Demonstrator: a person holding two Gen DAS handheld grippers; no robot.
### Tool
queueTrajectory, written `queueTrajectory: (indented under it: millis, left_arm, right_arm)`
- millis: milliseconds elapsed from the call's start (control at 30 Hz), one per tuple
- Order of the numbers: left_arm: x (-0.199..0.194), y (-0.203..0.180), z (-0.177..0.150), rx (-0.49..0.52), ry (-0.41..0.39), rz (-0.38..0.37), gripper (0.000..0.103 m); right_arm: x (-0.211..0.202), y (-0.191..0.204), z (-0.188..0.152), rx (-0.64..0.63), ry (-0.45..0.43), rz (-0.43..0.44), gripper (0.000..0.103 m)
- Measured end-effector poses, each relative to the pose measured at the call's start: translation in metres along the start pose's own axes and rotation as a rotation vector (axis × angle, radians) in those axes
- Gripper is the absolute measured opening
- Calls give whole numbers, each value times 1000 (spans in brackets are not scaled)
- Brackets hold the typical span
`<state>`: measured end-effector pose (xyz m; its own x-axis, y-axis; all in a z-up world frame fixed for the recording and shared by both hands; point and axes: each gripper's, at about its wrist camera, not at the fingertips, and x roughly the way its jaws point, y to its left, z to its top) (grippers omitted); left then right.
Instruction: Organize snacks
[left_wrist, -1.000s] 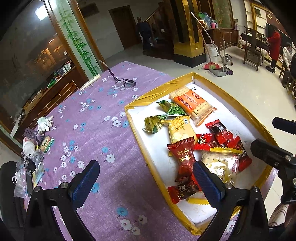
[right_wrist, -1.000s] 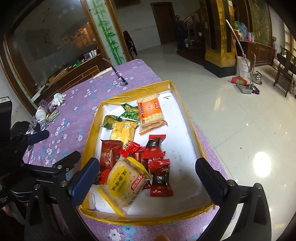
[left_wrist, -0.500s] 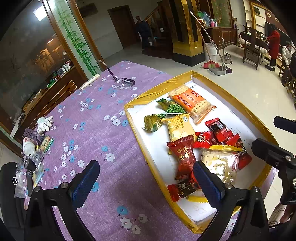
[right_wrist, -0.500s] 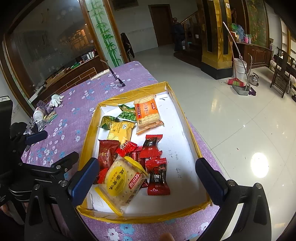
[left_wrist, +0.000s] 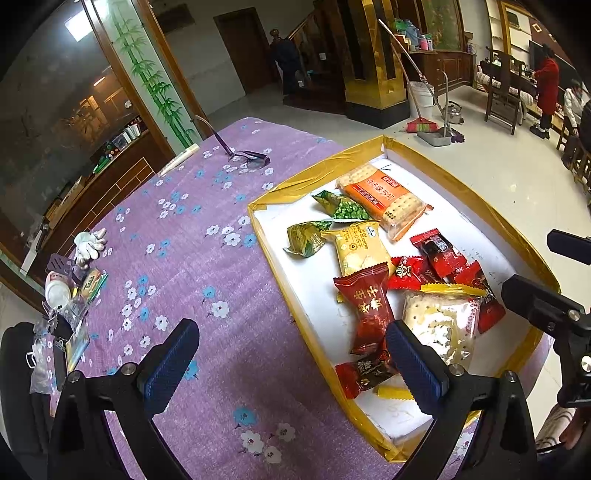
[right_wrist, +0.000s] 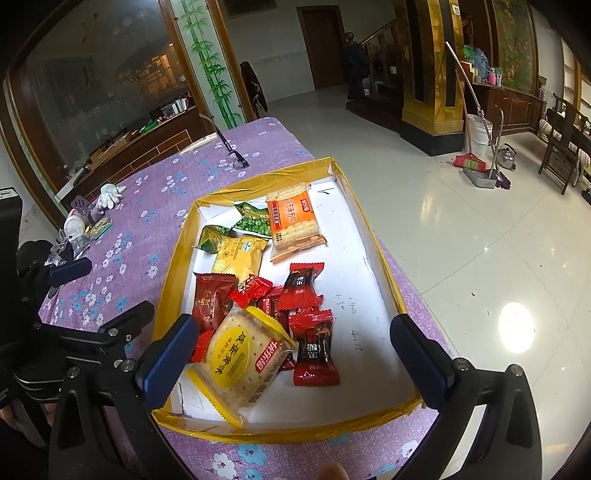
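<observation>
Bright daylit room, glare spot on floor (right_wrist: 516, 327), strong fisheye bending, dark corners

Glasses (left_wrist: 248, 159) and a white glove (left_wrist: 89, 242) lie on the purple floral tablecloth (left_wrist: 177, 236)

"CRACKERS" on yellow packet (left_wrist: 357, 249), handwritten "140" on tray floor (right_wrist: 351, 304), Chinese characters on other wrappers

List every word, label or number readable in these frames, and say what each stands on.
"CRACKERS": yellow cracker packet, second line of its print; the rest is too small.
"140": handwritten on the white floor of the gold-edged tray, roughly legible; other scribbles unclear.
Chinese characters on the orange cracker pack, round biscuit pack and dark red packet: too blurred or skewed to quote.
</observation>
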<state>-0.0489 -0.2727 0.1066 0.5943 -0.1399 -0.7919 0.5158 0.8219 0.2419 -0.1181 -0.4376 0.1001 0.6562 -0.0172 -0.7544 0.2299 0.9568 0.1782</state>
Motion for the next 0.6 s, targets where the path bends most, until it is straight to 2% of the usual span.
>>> queueTrajectory:
  millis: [600]
  left_arm:
    - [3,-1,-1,6,4,-4,102]
  right_arm:
    - [1,-1,-1,3,2,-2,103]
